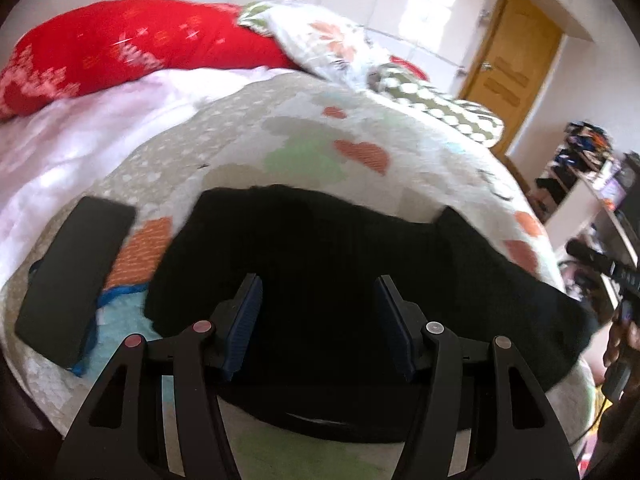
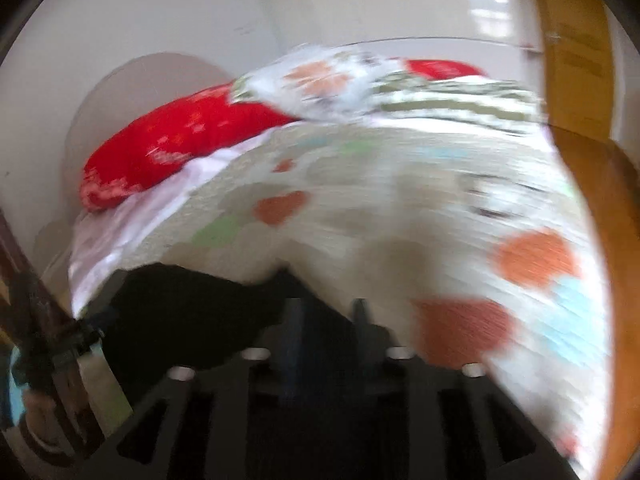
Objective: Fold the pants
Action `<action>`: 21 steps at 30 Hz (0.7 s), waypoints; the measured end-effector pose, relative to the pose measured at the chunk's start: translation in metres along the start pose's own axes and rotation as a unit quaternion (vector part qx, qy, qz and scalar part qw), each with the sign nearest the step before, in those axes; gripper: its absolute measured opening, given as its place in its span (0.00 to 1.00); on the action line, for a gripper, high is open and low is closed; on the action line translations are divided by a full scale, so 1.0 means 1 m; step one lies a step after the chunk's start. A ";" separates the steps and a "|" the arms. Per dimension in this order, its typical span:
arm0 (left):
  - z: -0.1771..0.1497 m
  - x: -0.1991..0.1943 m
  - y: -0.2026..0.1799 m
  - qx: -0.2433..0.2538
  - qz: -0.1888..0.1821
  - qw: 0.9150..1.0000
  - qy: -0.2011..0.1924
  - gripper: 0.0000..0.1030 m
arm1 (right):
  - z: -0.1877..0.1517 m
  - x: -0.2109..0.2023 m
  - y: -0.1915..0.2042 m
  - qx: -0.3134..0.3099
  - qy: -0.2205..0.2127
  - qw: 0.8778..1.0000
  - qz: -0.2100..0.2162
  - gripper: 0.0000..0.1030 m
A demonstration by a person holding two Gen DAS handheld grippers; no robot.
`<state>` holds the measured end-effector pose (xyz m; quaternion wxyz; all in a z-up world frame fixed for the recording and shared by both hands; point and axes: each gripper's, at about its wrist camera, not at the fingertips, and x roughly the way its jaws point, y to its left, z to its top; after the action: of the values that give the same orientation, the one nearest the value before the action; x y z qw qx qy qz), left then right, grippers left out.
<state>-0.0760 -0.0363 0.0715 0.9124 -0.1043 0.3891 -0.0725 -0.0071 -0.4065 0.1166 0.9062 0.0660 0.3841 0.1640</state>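
Note:
The black pants (image 1: 340,264) lie folded in a wide bundle on the patterned quilt (image 1: 320,128), near the bed's front edge. My left gripper (image 1: 318,292) is open and hovers just above the middle of the pants, holding nothing. In the blurred right wrist view the pants (image 2: 180,304) show at lower left. My right gripper (image 2: 326,312) has its fingers a small gap apart over the pants' right edge; the blur hides whether it grips cloth. The right gripper also shows at the right edge of the left wrist view (image 1: 618,280).
A black phone (image 1: 76,280) lies on the quilt left of the pants. A red pillow (image 1: 132,48) and a floral pillow (image 1: 320,40) sit at the head of the bed. A wooden door (image 1: 516,64) and cluttered shelves (image 1: 592,184) stand to the right.

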 end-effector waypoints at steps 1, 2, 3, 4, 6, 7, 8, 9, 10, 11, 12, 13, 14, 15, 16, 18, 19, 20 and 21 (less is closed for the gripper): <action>-0.001 0.000 -0.007 0.009 -0.013 1.000 0.002 0.56 | -0.009 -0.017 -0.016 0.015 -0.005 1.000 -0.021 0.47; -0.002 0.001 -0.013 0.015 -0.021 1.000 0.004 0.56 | -0.016 -0.031 -0.030 0.025 -0.005 0.999 -0.041 0.47; -0.004 0.003 -0.020 0.023 -0.030 0.999 0.009 0.57 | -0.027 -0.046 -0.048 0.037 -0.004 0.997 -0.074 0.47; -0.006 0.007 -0.027 0.029 -0.038 0.999 0.015 0.56 | -0.033 -0.053 -0.058 0.043 -0.002 0.995 -0.091 0.48; -0.010 0.014 -0.041 0.039 -0.049 0.998 0.027 0.56 | -0.053 -0.062 -0.089 0.075 0.014 0.990 -0.116 0.48; -0.013 0.020 -0.048 0.044 -0.053 0.997 0.036 0.56 | -0.060 -0.059 -0.101 0.089 0.026 0.989 -0.119 0.48; -0.016 0.024 -0.052 0.047 -0.052 0.997 0.045 0.56 | -0.064 -0.055 -0.109 0.097 0.036 0.987 -0.119 0.48; -0.019 0.028 -0.056 0.049 -0.052 0.996 0.053 0.56 | -0.071 -0.048 -0.116 0.103 0.047 0.987 -0.114 0.48; -0.021 0.030 -0.058 0.051 -0.054 0.996 0.060 0.56 | -0.076 -0.045 -0.119 0.107 0.043 0.989 -0.094 0.45; -0.025 0.033 -0.060 0.053 -0.053 0.995 0.067 0.56 | -0.079 -0.045 -0.121 0.113 0.029 0.991 -0.071 0.39; -0.029 0.037 -0.061 0.055 -0.048 0.995 0.074 0.56 | -0.080 -0.047 -0.121 0.116 0.013 0.992 -0.055 0.27; -0.032 0.038 -0.063 0.059 -0.041 0.995 0.075 0.56 | -0.079 -0.049 -0.121 0.111 0.000 0.992 -0.063 0.18; -0.033 0.038 -0.064 0.064 -0.038 0.995 0.073 0.56 | -0.077 -0.053 -0.120 0.103 -0.011 0.991 -0.079 0.12; -0.033 0.038 -0.065 0.068 -0.036 0.994 0.071 0.56 | -0.076 -0.055 -0.121 0.102 -0.018 0.991 -0.090 0.03; -0.034 0.038 -0.066 0.069 -0.035 0.994 0.071 0.57 | -0.076 -0.059 -0.129 0.115 -0.025 0.986 -0.119 0.03; -0.035 0.039 -0.065 0.065 -0.035 0.995 0.071 0.57 | -0.076 -0.058 -0.141 0.142 -0.020 0.980 -0.140 0.03; -0.035 0.039 -0.064 0.063 -0.035 0.995 0.071 0.57 | -0.079 -0.057 -0.147 0.151 -0.014 0.979 -0.139 0.03; -0.035 0.039 -0.064 0.062 -0.035 0.995 0.070 0.57 | -0.080 -0.057 -0.146 0.151 -0.008 0.980 -0.130 0.03; -0.036 0.039 -0.064 0.062 -0.035 0.995 0.069 0.57 | -0.082 -0.059 -0.144 0.151 -0.008 0.981 -0.123 0.03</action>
<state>-0.0792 -0.1110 0.0358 0.8847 -0.0560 0.4424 -0.1354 -0.0683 -0.5625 0.0640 0.9022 0.1558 0.4020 -0.0086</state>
